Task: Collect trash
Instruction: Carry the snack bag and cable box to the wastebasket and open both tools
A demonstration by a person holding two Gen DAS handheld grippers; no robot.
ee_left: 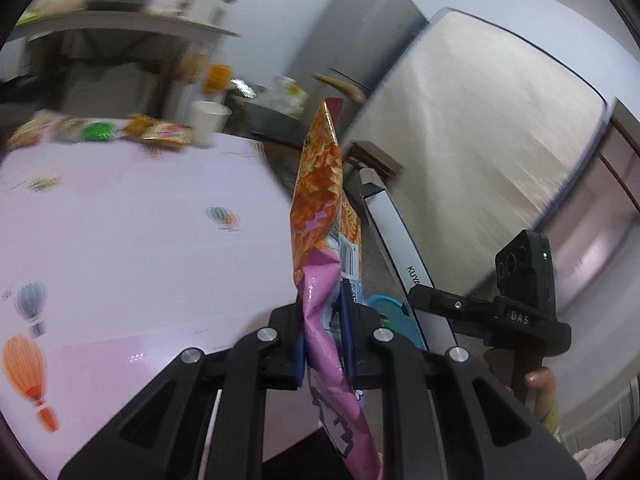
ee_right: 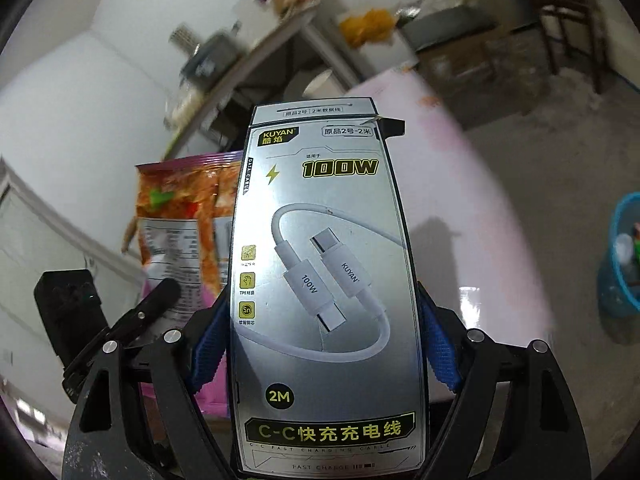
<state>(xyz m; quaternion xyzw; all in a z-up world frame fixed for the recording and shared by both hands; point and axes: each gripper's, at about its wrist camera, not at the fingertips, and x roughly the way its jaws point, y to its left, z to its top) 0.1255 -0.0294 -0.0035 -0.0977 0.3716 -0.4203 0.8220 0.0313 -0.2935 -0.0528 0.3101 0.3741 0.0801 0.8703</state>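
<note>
My left gripper [ee_left: 323, 334] is shut on an orange and pink snack bag [ee_left: 320, 208], held upright in the air past the table's right edge. My right gripper [ee_right: 320, 344] is shut on a silver KUYAN cable box [ee_right: 320, 264], gripped by its two long sides. The box also shows edge-on in the left wrist view [ee_left: 396, 236], just right of the bag. The bag shows in the right wrist view [ee_right: 180, 216], left of the box. A blue trash bin [ee_right: 624, 256] stands on the floor at the right, with some items inside.
The table [ee_left: 140, 240] has a pink cloth with balloon prints. Several snack packets [ee_left: 160, 132] and a white paper cup [ee_left: 208, 120] lie at its far edge. A shelf [ee_left: 120, 24] with boxes, a fridge [ee_left: 368, 36] and a wooden stool [ee_right: 568, 28] stand beyond.
</note>
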